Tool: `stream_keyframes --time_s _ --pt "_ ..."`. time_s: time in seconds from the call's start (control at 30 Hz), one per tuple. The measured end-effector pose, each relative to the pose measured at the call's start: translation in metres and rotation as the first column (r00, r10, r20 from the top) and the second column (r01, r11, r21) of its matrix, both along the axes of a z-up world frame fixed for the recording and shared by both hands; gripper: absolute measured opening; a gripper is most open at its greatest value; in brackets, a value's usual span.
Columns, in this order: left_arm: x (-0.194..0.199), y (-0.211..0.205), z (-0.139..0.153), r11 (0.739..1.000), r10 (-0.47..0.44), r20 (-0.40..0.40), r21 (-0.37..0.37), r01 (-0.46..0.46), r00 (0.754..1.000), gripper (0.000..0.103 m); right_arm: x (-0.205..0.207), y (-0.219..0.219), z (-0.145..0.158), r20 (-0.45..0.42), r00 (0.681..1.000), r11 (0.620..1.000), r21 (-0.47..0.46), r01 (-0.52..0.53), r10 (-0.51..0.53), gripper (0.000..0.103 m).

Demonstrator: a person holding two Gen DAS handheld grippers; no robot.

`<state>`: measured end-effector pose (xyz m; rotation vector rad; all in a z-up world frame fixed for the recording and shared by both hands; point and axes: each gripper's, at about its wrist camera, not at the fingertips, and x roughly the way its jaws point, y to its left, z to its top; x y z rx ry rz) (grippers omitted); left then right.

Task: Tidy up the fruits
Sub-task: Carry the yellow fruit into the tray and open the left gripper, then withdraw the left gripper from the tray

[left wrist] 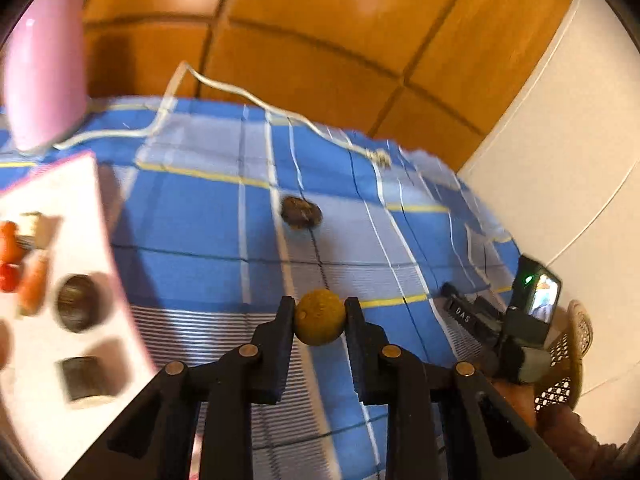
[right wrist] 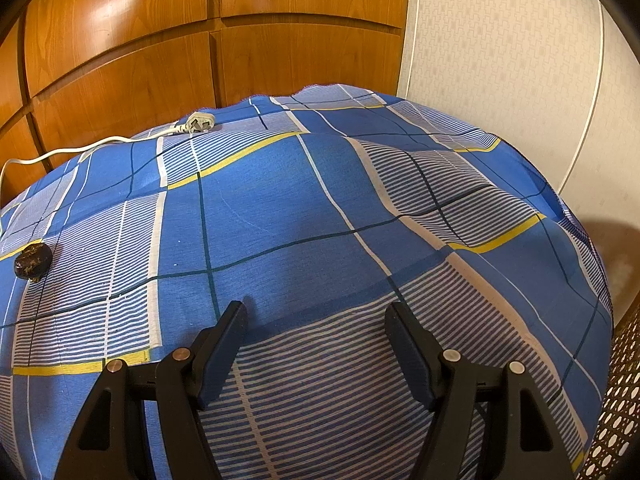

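Note:
My left gripper [left wrist: 320, 316] is shut on a small round yellow-brown fruit [left wrist: 319, 317], held above the blue checked tablecloth [left wrist: 200, 216]. A dark wrinkled fruit [left wrist: 301, 212] lies on the cloth beyond it, and shows in the right wrist view as the dark fruit [right wrist: 32, 261] at the far left. At the left edge a white board [left wrist: 60, 200] carries orange and red fruits [left wrist: 10, 254] and several dark pieces [left wrist: 77, 302]. My right gripper [right wrist: 316, 316] stands open over bare cloth, nothing between its fingers. It appears in the left wrist view as the right gripper's body [left wrist: 500, 328].
A pink jug [left wrist: 46, 68] stands at the back left. A white power cord [left wrist: 224, 88] with its plug [right wrist: 198, 123] runs along the far edge. Wooden panels [right wrist: 160, 40] and a pale wall [right wrist: 500, 60] lie behind. A woven basket [left wrist: 568, 364] sits at the right.

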<state>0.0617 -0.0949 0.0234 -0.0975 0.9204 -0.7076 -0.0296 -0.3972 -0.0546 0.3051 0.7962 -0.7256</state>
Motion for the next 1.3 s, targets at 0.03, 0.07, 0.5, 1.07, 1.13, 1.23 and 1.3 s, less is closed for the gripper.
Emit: stream_keyframes --time_s 0.03,0.07,0.5,1.07,1.13,1.23,1.3 --pt "-0.001 0.012 0.005 1.000 0.025 0.012 0.000 -0.025 1.000 0.025 0.000 0.000 0.000 0.000 1.000 1.000 0.000 0.000 0.000 0.073" --pt "-0.001 0.025 0.009 0.998 0.055 0.017 -0.003 -0.055 0.998 0.025 0.000 0.000 0.000 -0.001 1.000 1.000 0.000 0.000 0.000 0.073" --pt "0.013 0.182 0.010 0.878 0.478 0.016 0.001 -0.478 0.878 0.025 0.001 0.003 -0.001 -0.007 1.000 1.000 -0.008 0.001 -0.001 0.073" --pt "0.031 0.180 -0.025 0.837 0.513 0.106 0.155 -0.524 0.851 0.031 0.000 0.003 0.000 -0.012 1.000 1.000 -0.014 0.000 0.000 0.073" --pt "0.030 0.181 -0.025 0.839 0.513 0.112 0.145 -0.525 0.851 0.035 0.000 0.003 -0.001 -0.012 1.000 1.000 -0.014 0.000 0.000 0.073" --pt "0.026 0.181 -0.026 0.832 0.519 0.121 0.155 -0.533 0.846 0.035 0.000 0.003 0.000 -0.012 1.000 1.000 -0.015 0.000 0.000 0.073" --pt "0.022 0.181 -0.025 0.820 0.531 0.133 0.166 -0.547 0.837 0.035 0.000 0.003 0.000 -0.012 1.000 1.000 -0.014 0.000 0.000 0.073"
